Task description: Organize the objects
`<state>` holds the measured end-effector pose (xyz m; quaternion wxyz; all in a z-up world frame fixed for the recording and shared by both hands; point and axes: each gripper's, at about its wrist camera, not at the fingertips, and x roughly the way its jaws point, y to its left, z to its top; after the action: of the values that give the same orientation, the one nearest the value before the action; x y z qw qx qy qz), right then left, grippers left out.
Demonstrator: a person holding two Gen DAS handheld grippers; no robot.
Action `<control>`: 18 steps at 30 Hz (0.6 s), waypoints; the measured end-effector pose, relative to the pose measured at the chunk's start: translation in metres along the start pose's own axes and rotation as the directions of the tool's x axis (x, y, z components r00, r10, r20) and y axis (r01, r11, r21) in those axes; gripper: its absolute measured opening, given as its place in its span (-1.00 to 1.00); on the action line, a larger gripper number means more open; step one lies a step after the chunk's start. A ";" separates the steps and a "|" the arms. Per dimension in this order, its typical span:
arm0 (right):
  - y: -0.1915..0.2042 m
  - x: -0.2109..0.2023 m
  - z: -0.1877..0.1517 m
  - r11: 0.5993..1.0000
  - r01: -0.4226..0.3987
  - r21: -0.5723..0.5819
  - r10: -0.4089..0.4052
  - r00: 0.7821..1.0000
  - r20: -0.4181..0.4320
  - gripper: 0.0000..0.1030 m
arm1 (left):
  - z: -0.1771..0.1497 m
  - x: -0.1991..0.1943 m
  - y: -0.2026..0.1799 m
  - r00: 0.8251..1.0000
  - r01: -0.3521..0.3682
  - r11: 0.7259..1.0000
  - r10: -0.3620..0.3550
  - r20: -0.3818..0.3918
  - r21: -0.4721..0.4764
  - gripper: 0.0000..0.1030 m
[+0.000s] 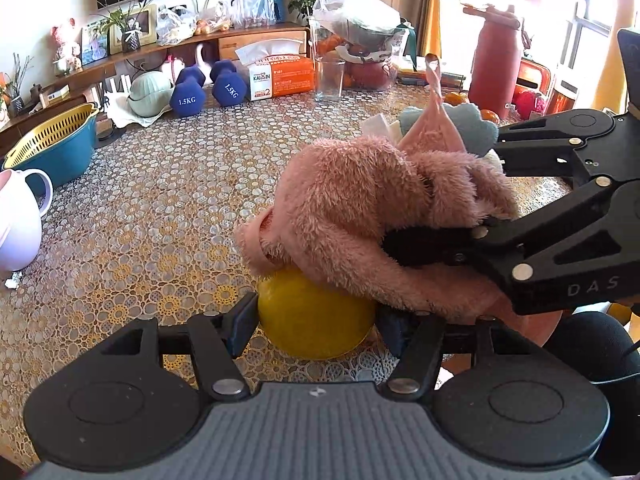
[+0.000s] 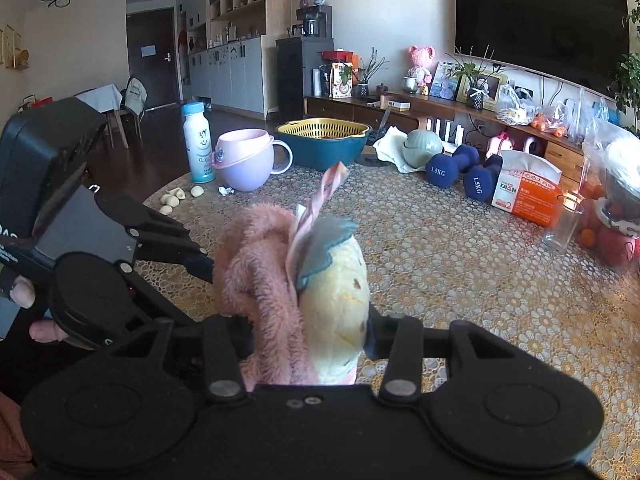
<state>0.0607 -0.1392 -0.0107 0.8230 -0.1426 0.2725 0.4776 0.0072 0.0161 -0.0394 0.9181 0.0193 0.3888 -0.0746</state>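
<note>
My left gripper (image 1: 316,322) is shut on a yellow ball (image 1: 316,316) just above the patterned table. A pink fluffy plush cloth (image 1: 360,216) lies over the ball's top. My right gripper (image 2: 308,332) is shut on that pink plush (image 2: 256,272) together with a cream plush toy (image 2: 336,300) with a blue-grey leaf. In the left wrist view the right gripper (image 1: 440,240) comes in from the right and clamps the plush. In the right wrist view the left gripper's fingers (image 2: 192,260) reach the plush from the left.
On the table (image 1: 140,240) stand a white-pink pitcher (image 1: 16,224), a blue basin with a yellow strainer (image 1: 52,148), two blue dumbbells (image 1: 208,88), a tissue box (image 1: 280,72), a glass (image 1: 330,78) and a pink bottle (image 1: 496,64). A milk bottle (image 2: 198,144) stands at the far edge.
</note>
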 end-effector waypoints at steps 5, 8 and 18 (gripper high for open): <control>-0.004 0.014 0.000 0.998 0.056 -0.015 -0.056 0.998 -0.033 -0.13 | -0.001 0.000 0.002 1.000 0.009 1.000 -0.009 -0.004 -0.006 0.21; -0.012 0.025 0.002 0.997 0.082 -0.009 -0.082 0.995 -0.055 -0.13 | 0.000 0.001 0.005 1.000 0.018 1.000 -0.018 -0.005 -0.016 0.21; -0.037 0.060 0.004 0.987 0.160 -0.001 -0.159 0.980 -0.121 -0.13 | 0.000 0.000 0.018 0.999 0.050 0.997 -0.050 0.002 -0.066 0.21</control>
<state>0.1176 -0.1135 -0.0432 0.8413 -0.1887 0.3115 0.3995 0.0097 0.0334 -0.0400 0.9162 -0.0210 0.3911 -0.0849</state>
